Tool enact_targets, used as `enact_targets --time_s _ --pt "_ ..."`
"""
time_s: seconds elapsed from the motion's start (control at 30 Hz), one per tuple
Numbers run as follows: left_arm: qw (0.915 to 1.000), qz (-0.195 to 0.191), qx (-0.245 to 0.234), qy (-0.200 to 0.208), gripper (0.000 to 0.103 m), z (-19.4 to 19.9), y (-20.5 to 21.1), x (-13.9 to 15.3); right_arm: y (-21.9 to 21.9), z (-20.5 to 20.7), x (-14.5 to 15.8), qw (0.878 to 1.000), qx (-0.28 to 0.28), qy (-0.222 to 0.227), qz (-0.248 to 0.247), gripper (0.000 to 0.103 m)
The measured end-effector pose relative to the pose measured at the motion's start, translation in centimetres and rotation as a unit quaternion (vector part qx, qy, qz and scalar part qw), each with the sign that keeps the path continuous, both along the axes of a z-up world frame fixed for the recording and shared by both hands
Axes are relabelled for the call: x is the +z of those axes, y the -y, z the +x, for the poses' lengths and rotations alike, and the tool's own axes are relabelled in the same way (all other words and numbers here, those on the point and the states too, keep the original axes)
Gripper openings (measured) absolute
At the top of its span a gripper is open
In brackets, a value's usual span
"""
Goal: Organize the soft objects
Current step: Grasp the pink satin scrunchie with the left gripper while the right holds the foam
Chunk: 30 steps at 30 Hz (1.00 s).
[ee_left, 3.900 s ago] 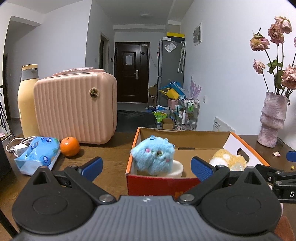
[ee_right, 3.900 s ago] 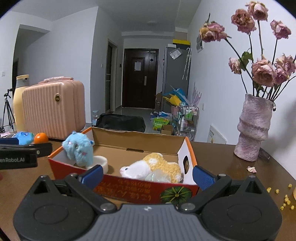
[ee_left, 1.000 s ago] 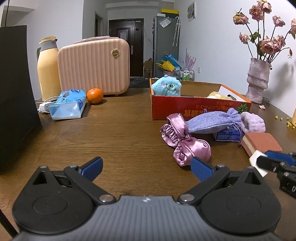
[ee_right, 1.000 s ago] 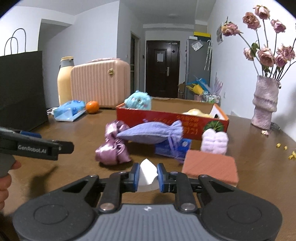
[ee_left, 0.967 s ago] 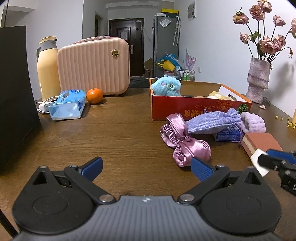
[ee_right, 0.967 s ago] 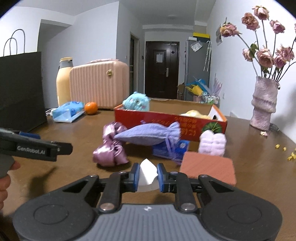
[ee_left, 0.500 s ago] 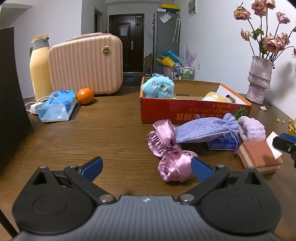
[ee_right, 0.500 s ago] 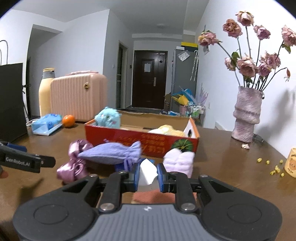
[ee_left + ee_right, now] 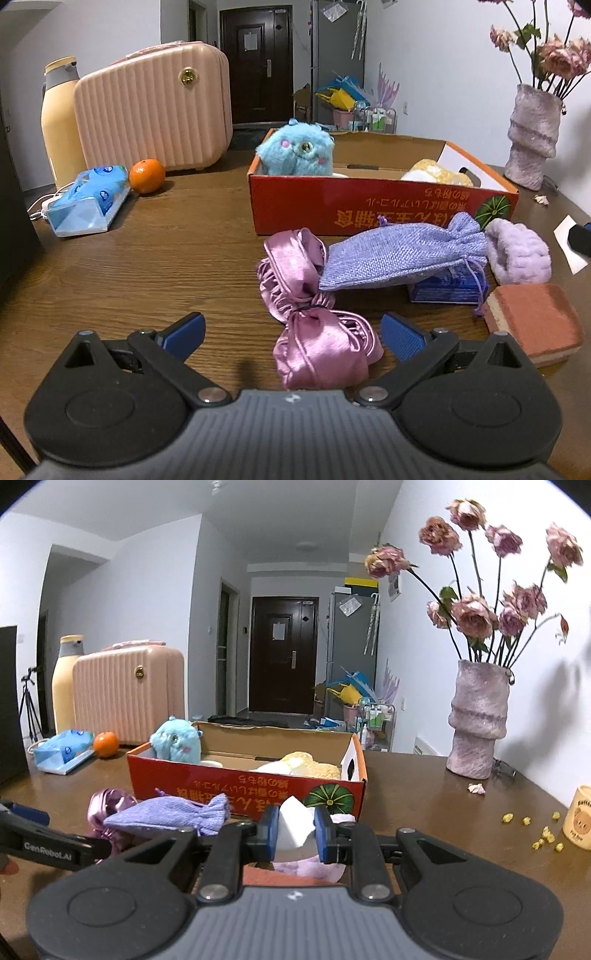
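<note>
An open red cardboard box point(image 9: 369, 206) point(image 9: 221, 775) holds a blue plush point(image 9: 295, 151) point(image 9: 177, 740) and a yellow plush point(image 9: 436, 171) point(image 9: 306, 766). In front of it lie a pink satin scrunchie point(image 9: 306, 302), a purple drawstring pouch point(image 9: 399, 254) point(image 9: 170, 814), a lilac fluffy band point(image 9: 517, 254) and a brick-red sponge point(image 9: 532, 325). My left gripper point(image 9: 291, 332) is open and empty, just above the scrunchie. My right gripper point(image 9: 294, 829) is shut on a white soft piece point(image 9: 293, 825), raised above the sponge and the band, facing the box.
A pink hard case point(image 9: 155, 107), a yellow flask point(image 9: 61, 118), an orange point(image 9: 146, 176) and a tissue pack point(image 9: 88, 199) stand at the left. A vase of dried roses point(image 9: 476, 720) and a small cup point(image 9: 578, 818) stand at the right. A blue carton point(image 9: 447, 288) lies under the pouch.
Both grippers have moved forward toward the box. The right gripper has risen with the white piece in it. The left gripper now has the scrunchie between its open fingers.
</note>
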State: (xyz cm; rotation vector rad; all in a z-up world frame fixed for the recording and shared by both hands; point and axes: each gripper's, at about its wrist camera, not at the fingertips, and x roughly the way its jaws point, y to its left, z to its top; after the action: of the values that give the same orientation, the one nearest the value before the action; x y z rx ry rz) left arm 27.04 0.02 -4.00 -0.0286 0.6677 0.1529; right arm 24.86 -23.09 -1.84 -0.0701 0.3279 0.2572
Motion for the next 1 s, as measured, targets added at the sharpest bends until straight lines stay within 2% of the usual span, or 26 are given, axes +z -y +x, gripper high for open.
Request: enact_targets --time_s 0.27,0.53,0.73,0.8,1.0 --pt "0.9998 0.004 0.006 -0.020 0.103 1.8 0.4 -1.1 1.2 0.4 -0.6 1.000 -0.018 -0.005 0.023 0.021" --pt "0.9992 0.008 0.008 -0.038 0.102 3.4 0.5 -2.0 1.0 0.6 -1.1 0.999 -0.022 -0.011 0.023 0.021" --pt "0.9990 0.000 -0.008 -0.044 0.076 3.9 0.5 -2.6 0.9 0.6 -1.3 0.999 -0.021 -0.012 0.022 0.021" --pt "0.9991 -0.002 -0.015 -0.039 0.063 3.8 0.6 -2.5 0.8 0.6 -1.4 0.999 -0.022 -0.013 0.021 0.021" --pt "0.9994 -0.003 -0.020 -0.030 0.046 3.3 0.6 -2.3 0.5 0.3 -1.5 0.999 -0.024 -0.011 0.024 0.021"
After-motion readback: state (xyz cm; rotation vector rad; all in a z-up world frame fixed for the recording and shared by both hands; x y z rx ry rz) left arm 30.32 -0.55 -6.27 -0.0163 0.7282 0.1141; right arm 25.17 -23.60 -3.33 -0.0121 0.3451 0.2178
